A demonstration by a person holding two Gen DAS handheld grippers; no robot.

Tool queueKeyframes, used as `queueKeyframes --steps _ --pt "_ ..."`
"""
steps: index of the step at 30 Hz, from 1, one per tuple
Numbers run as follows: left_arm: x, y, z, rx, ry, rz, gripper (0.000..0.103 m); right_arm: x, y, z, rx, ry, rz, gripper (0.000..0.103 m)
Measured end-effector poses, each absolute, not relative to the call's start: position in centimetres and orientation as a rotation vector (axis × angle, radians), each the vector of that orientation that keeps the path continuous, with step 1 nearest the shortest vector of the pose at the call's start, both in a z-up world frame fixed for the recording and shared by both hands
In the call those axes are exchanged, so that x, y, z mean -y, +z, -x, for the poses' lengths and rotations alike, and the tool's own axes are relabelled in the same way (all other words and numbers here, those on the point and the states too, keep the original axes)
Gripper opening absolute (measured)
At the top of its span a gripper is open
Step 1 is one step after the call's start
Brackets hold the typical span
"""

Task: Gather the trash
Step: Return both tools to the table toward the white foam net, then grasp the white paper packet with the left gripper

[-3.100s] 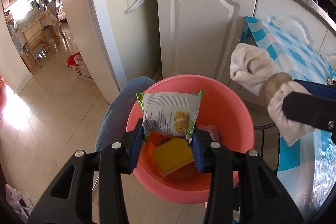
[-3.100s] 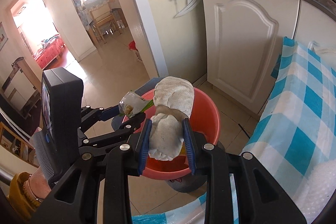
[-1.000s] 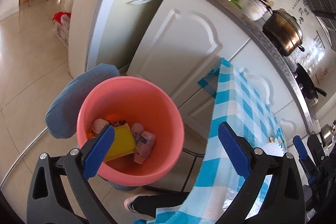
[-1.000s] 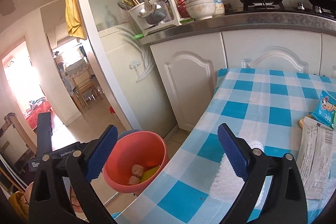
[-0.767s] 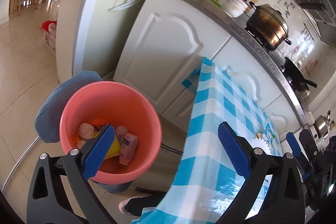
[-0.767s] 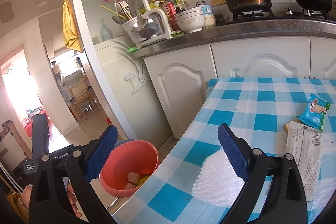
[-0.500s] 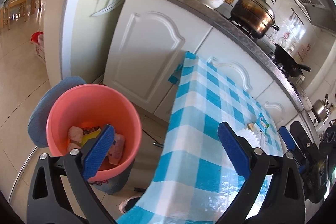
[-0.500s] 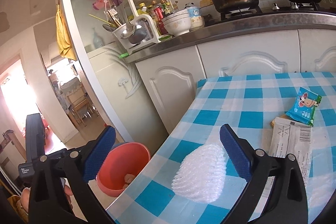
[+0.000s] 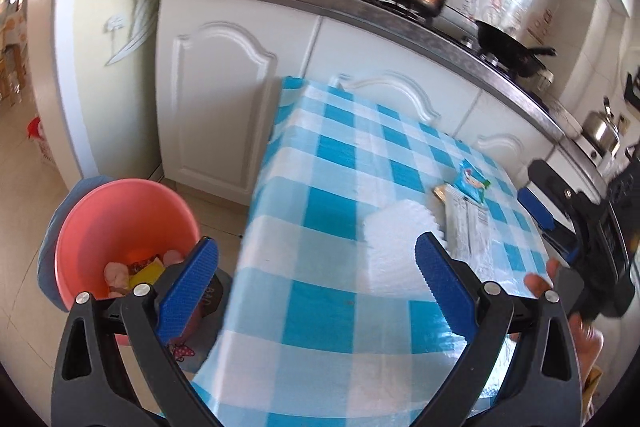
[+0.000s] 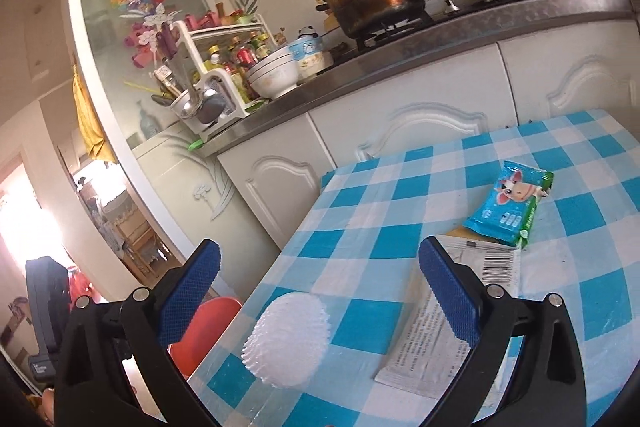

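Item 1, white foam net (image 10: pixel 287 341): you find it in the lower centre of the right wrist frame, lying on the checked table (image 10: pixel 372 239) near its left edge. It looks very light, soft and springy, so it should crush easily. Take it across its short width, at the middle. Its long axis runs from lower left to upper right of that frame.

Item 2, long white wrapper (image 10: pixel 444 315): flat on the table, just right of the foam net. Thin, limp film, probably slippery. It gives you no raised edge, so pinch an end or slide a fingertip under a long side. The long axis runs from lower left toward upper right, with the barcode end farther from you.

Item 3, blue snack packet (image 10: pixel 510 209): it lies beyond the wrapper, overlapping its far end. Light and crinkly, slightly puffed. Grip it across the narrow width. It points upper right.

Item 4, pink bucket (image 9: pixel 120 227): lower left of the left wrist frame, on the floor beside the table, trash already inside.

Your left gripper (image 9: pixel 316 277) is spread wide and empty above the table edge. Your right gripper (image 10: pixel 318 285) is likewise wide apart and empty, with the foam net between its fingers in frame.
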State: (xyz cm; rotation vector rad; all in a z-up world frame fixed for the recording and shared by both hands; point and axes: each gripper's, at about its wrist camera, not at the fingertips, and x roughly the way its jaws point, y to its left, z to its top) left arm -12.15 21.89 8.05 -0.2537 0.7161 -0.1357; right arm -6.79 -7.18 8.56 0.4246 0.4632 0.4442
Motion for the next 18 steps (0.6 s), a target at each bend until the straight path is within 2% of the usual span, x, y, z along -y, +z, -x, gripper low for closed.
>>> queueKeyframes --steps 18 --pt "-9.3 7.7 11.3 -0.76 -0.367 0.067 0.099 21.5 3.5 4.9 -0.553 0.308 -0.798 0.098"
